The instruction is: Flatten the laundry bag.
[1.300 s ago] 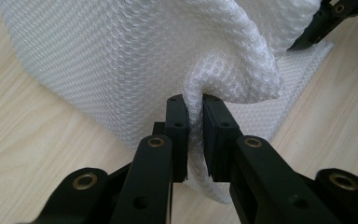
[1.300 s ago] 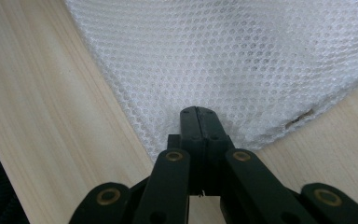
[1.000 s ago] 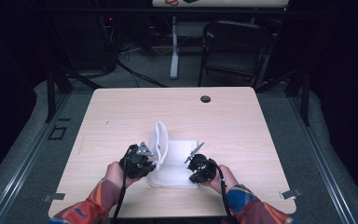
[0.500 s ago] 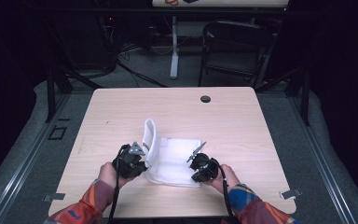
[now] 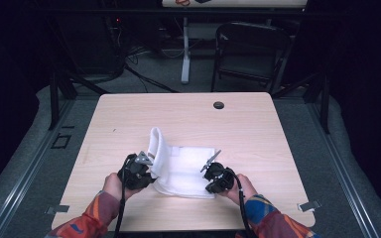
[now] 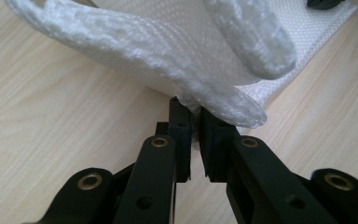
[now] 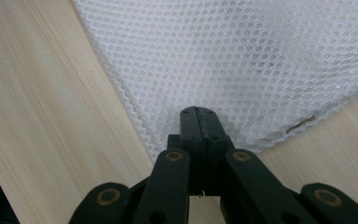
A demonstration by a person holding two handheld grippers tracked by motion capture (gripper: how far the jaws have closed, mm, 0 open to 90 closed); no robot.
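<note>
Bubble wrap sheet (image 5: 186,168) lies lower centre of the frame on the wooden table (image 5: 258,129), long axis left-right. Left gripper (image 5: 138,171), lower left, is clamped on the sheet's left edge, lifted and curling over toward the right. Right gripper (image 5: 217,177), lower right, is clenched tight on the near right corner, pinning it. Fold probably goes left over right; left hand leads.
</note>
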